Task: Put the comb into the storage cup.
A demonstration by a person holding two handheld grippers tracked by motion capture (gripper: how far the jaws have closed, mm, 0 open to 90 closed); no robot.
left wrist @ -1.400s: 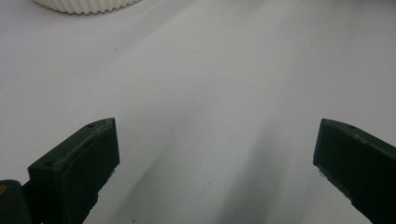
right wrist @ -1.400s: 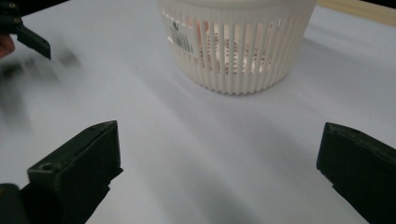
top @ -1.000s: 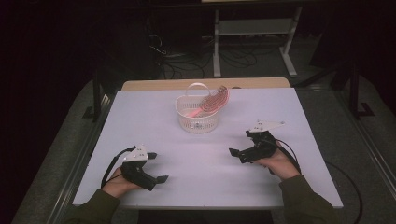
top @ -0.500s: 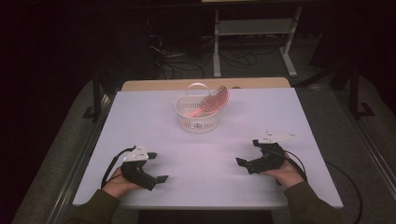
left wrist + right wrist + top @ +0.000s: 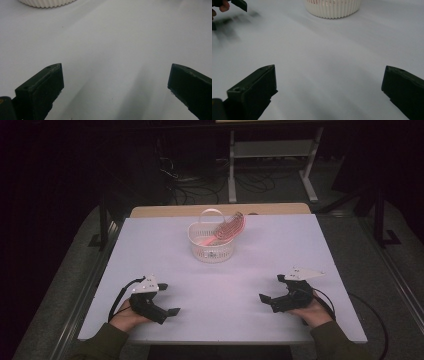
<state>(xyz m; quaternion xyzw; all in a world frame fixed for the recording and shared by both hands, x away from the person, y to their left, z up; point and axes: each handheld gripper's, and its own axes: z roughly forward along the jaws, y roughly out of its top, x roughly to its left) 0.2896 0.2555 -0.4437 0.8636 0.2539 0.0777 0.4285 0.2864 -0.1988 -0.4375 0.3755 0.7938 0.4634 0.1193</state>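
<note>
A white ribbed basket (image 5: 212, 241) stands at the far middle of the white table (image 5: 260, 250), with a pink hairbrush (image 5: 227, 230) leaning in it and sticking out at the right. My left gripper (image 5: 169, 299) rests low at the near left, open, nothing between its jaws; the left gripper view has its gripper (image 5: 113, 82) over bare table with the basket's base (image 5: 47, 2) at the top. My right gripper (image 5: 271, 288) sits at the near right, open and empty. In the right gripper view its gripper (image 5: 328, 85) faces the basket (image 5: 333, 8).
The table's near edge lies just behind both hands. A wooden strip (image 5: 215, 210) borders the far edge. Beyond it are a dark floor, cables and a white metal stand (image 5: 270, 157). The other hand's gripper (image 5: 235, 3) peeks in at the right gripper view's top left.
My right gripper has drawn back toward the near right edge of the table and come lower. The left gripper has stayed where it was.
</note>
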